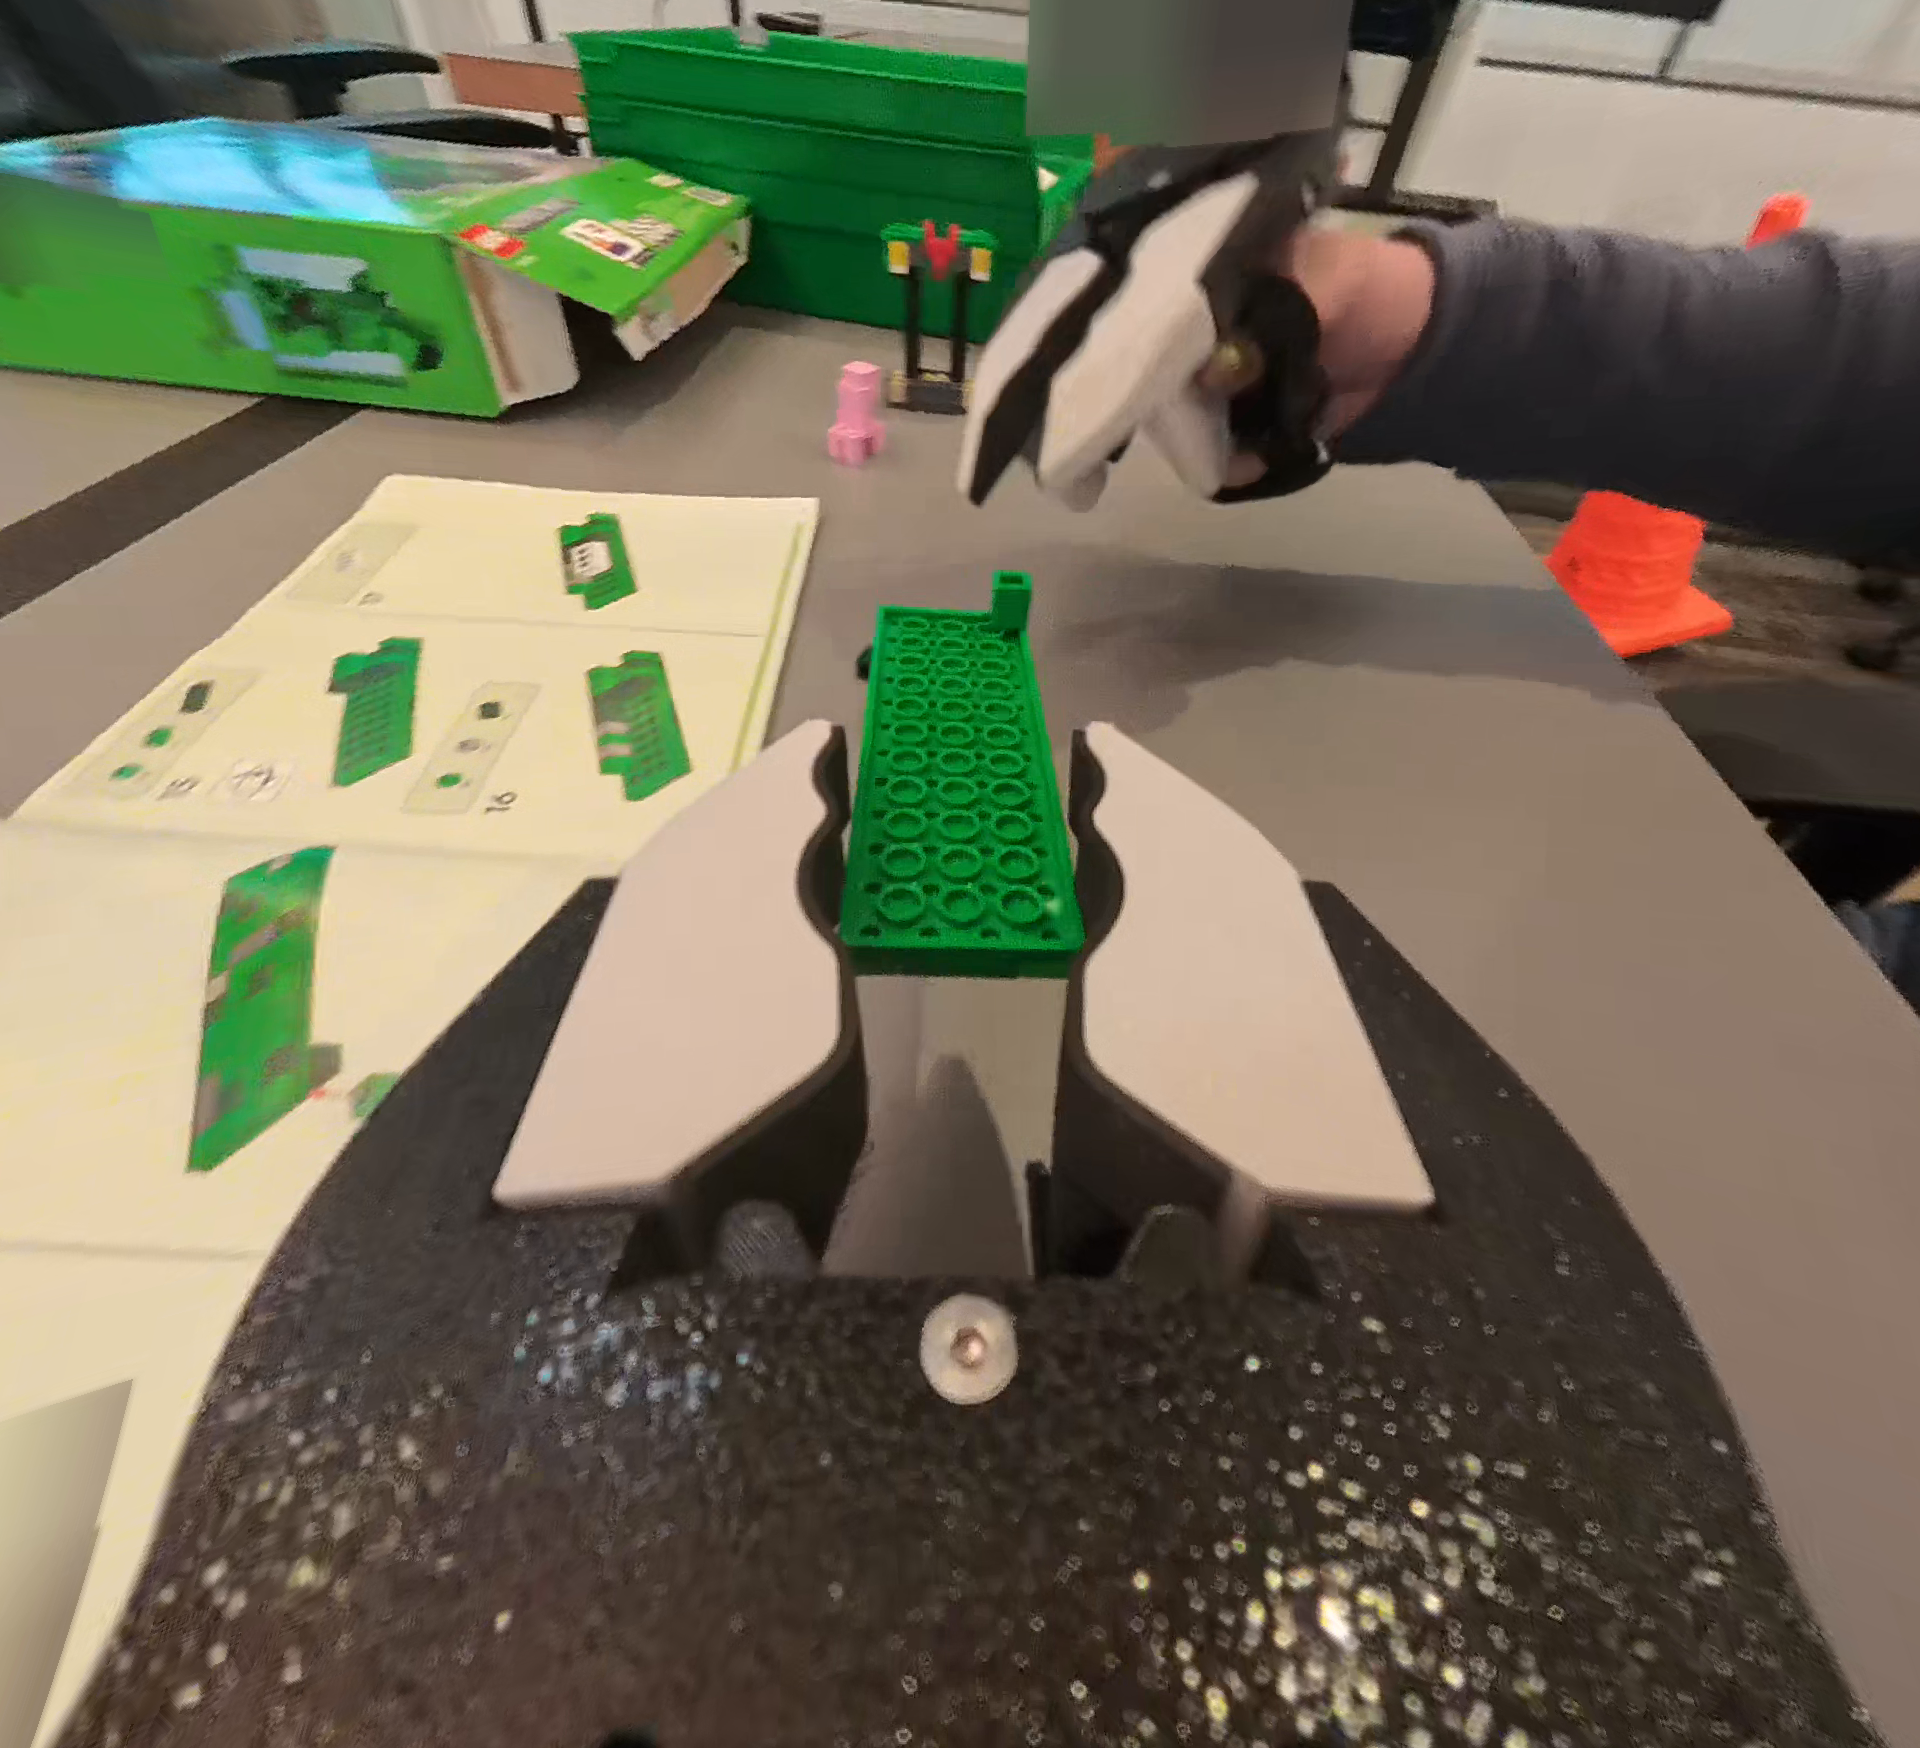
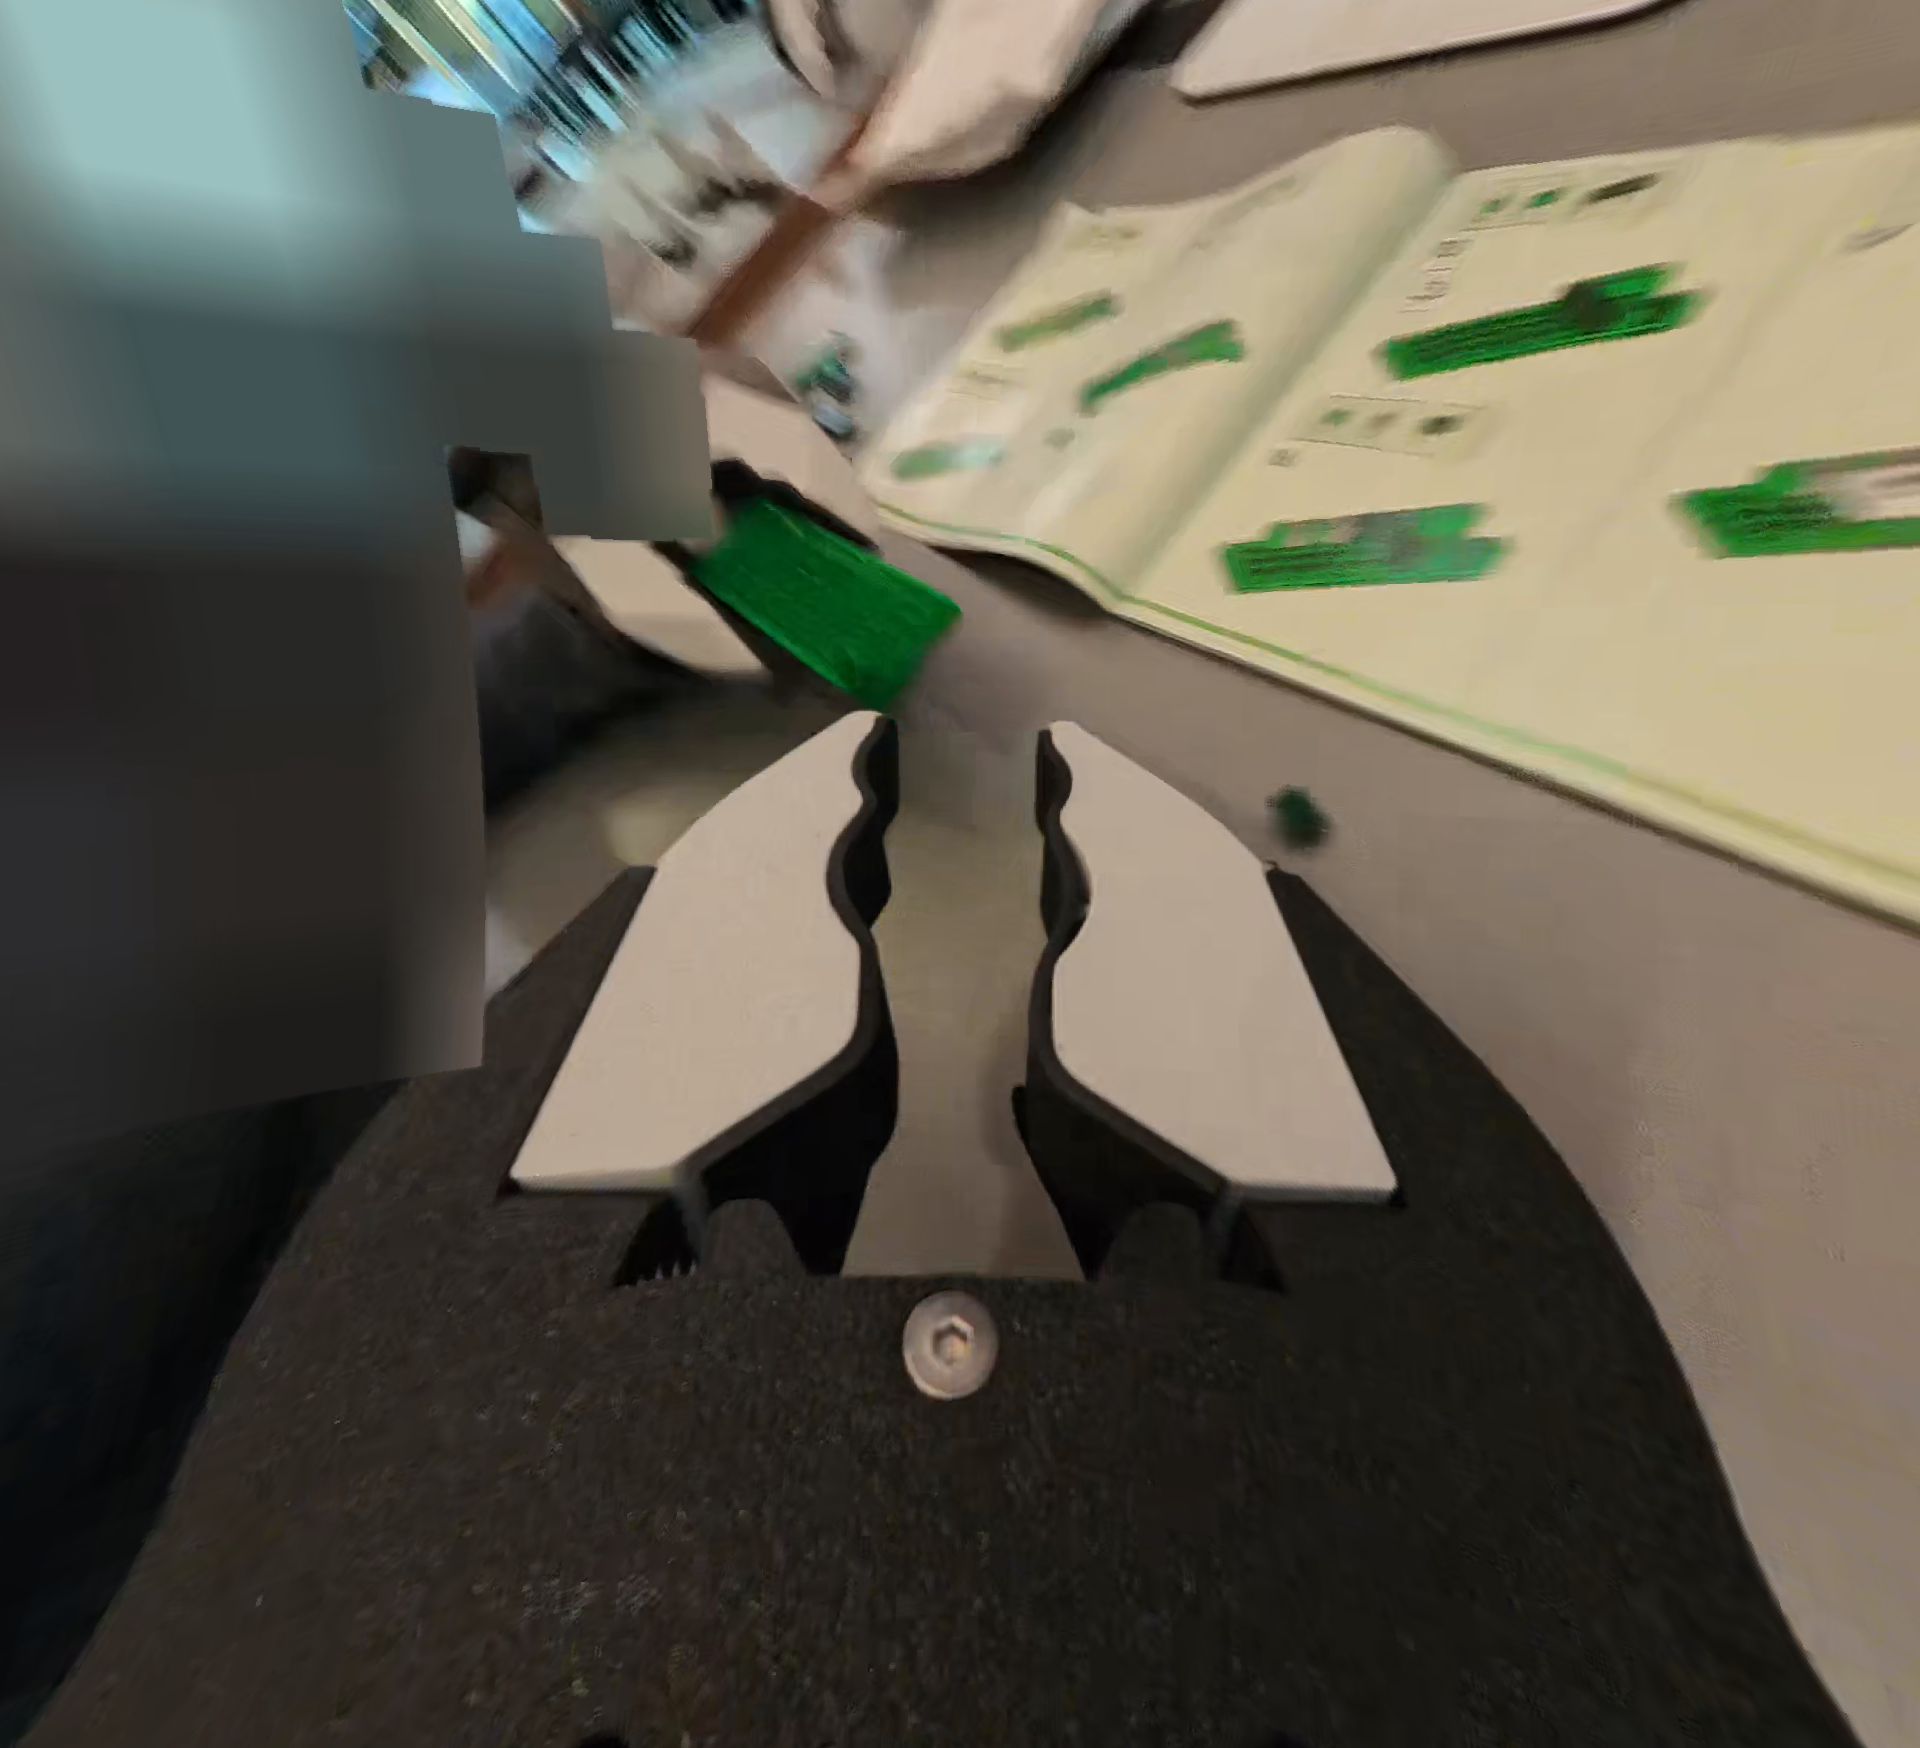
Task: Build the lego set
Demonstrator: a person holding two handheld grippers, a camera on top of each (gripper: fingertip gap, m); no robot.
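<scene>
A long green studded plate [image 1: 956, 763] sits with its near end between the fingers of my left gripper [image 1: 956, 737], which is shut on it just above the grey table. A small green brick [image 1: 1010, 602] stands on the plate's far right corner. The plate also shows in the blurred right wrist view [image 2: 821, 597]. My right gripper [image 2: 966, 727] is open and empty; it hovers beyond the plate's far end in the left wrist view [image 1: 1023, 477], held by a hand. A tiny dark green piece [image 2: 1299, 815] lies on the table to its right.
An open instruction booklet [image 1: 416, 711] lies left of the plate. A pink pig figure [image 1: 857, 425] and a black post model [image 1: 938, 316] stand behind it. A green set box [image 1: 312, 275] and green bins [image 1: 810, 140] are at the back. An orange cone [image 1: 1631, 576] is beyond the table's right edge. Left tips to right tips: about 9 centimetres. The tiny dark green piece [image 2: 1299, 815] lies some 8 centimetres from my right tips, 12 centimetres from my left tips.
</scene>
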